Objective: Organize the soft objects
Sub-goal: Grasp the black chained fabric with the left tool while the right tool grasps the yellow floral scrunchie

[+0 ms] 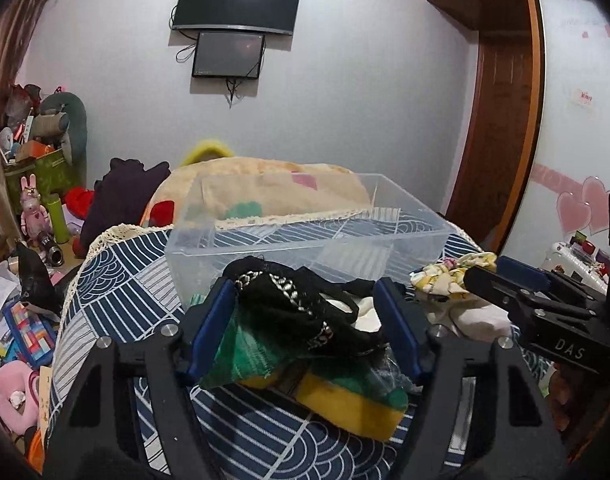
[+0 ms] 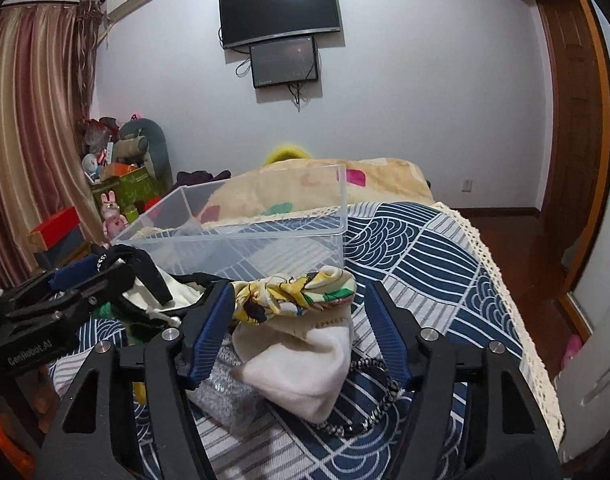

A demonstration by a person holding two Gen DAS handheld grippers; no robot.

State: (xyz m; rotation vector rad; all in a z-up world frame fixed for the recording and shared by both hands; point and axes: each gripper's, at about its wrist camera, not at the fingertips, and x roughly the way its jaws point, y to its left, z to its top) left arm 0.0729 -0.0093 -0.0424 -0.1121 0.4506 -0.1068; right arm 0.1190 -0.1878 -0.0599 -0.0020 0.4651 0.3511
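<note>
Left gripper (image 1: 305, 312) has its jaws wide apart around a black lacy cloth (image 1: 305, 316) lying on sponges (image 1: 345, 396) (green and yellow). Right gripper (image 2: 297, 316) gapes too, around a flowery cloth (image 2: 293, 296) on a white pouch (image 2: 305, 364), near the clear box (image 2: 245, 236).

Black lace garment (image 1: 305, 316) drapes the sponge (image 1: 345, 404) (yellow-green) — bin (image 1: 305, 236) behind.

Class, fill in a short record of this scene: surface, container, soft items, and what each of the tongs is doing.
surface: patterned cloth
container: clear box, nothing visible inside
left tongs: open around black headband, above sponge
right tongs: open around yellow scrunchie and white pouch
</note>
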